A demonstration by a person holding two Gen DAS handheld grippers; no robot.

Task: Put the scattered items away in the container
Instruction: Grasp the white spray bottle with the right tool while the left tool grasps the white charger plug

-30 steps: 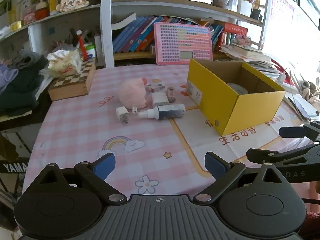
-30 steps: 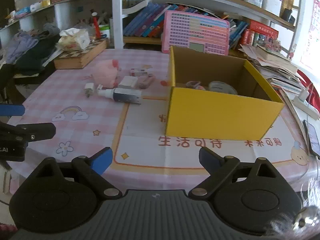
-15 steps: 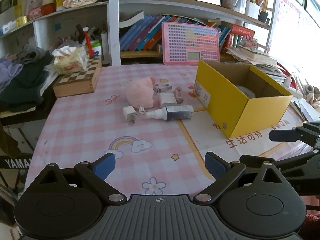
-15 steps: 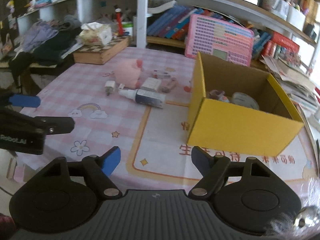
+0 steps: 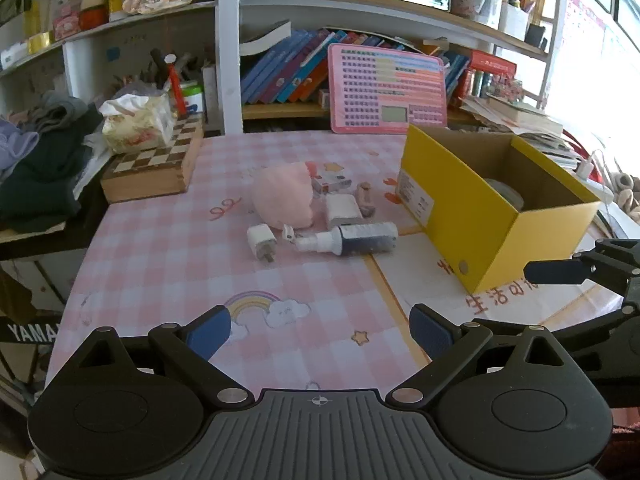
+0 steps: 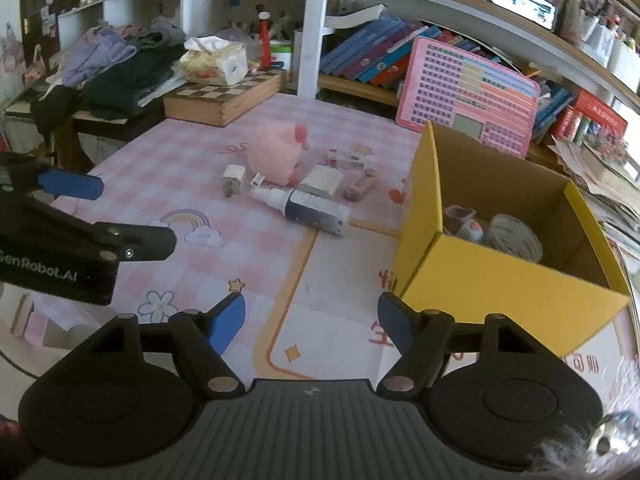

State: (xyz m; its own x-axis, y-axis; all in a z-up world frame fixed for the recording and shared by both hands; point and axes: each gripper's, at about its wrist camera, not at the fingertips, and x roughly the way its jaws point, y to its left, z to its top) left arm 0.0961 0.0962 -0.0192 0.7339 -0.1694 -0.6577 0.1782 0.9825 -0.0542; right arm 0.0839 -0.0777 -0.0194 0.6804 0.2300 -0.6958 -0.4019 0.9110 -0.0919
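Both the left gripper (image 5: 320,330) and the right gripper (image 6: 311,318) hang over the near edge of the pink checked tablecloth (image 5: 168,264) with jaws spread wide and nothing between them. The left one's side reads "enRobot.AI" in the right wrist view. The spray bottle (image 5: 352,239), white charger (image 5: 261,241) and pink plush (image 5: 284,199) lie clustered just left of the yellow box (image 5: 480,224), which bears a white label too small to read; red Chinese characters are printed on the cloth beside it.
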